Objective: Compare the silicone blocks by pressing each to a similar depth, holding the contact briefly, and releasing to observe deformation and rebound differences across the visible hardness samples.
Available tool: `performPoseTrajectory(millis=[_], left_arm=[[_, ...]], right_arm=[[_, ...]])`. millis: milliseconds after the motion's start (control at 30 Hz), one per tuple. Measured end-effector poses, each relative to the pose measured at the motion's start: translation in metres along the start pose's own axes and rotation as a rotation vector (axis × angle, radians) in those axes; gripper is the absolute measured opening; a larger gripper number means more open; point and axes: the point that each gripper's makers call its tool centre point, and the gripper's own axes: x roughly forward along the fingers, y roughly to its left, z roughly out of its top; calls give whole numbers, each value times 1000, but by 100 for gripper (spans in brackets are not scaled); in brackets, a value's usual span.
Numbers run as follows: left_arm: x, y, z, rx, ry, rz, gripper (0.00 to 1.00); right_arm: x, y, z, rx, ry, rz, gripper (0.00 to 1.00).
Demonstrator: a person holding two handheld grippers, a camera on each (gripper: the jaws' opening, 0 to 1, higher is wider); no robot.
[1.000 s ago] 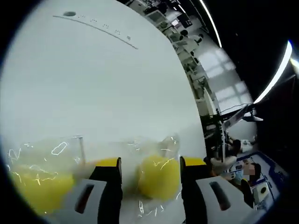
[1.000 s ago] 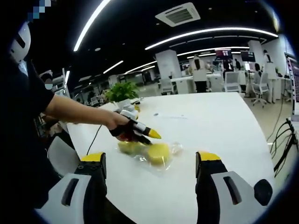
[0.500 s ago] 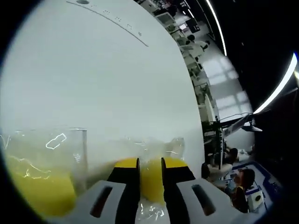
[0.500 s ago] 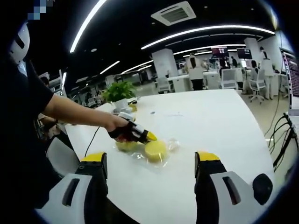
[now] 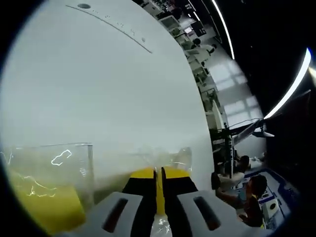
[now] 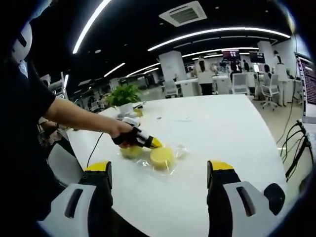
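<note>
Silicone blocks (image 6: 163, 157) are the yellow lumps in crinkly clear plastic bags (image 6: 170, 165) out on the white table (image 6: 217, 133), roughly mid-table in the right gripper view. Two of them there: a round one at the front and another (image 6: 131, 151) behind it, half hidden under the person's hand (image 6: 122, 134).

In the left gripper view the left gripper (image 5: 158, 183) has its yellow-tipped jaws pinched almost together on a block, and only a thin yellow sliver (image 5: 158, 195) shows in the slit between them, so most of that block is squashed out of sight. Off to the left a second block (image 5: 47, 210) sits blurry inside its bag (image 5: 54, 168), cut off by the edge of the view. The plastic glare makes the outlines hard to read.

The right gripper (image 6: 159, 170) hangs back from the table with its jaws wide apart and nothing between them.

There's a dotted line of small marks and a dark spot (image 5: 84, 6) on the far tabletop, too small to read. No brand or label that I can make out.

Plenty of bare white tabletop beyond and to the right of the bags, running out to the curved table edge. A potted plant (image 6: 123, 96) sits at the far left corner, with office desks and people well behind it
</note>
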Motion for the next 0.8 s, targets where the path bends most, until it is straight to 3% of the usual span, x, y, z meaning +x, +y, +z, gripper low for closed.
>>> performPoseTrajectory(millis=[333, 500, 800], left_arm=[[-5, -10, -2, 145, -6, -21, 0], [-14, -33, -3, 235, -22, -93, 0], [-40, -82, -17, 256, -64, -259, 0]], right_arm=[[2, 2, -3, -3, 15, 13, 70], [5, 5, -5, -12, 31, 28, 69], [11, 13, 2, -43, 30, 61, 68]])
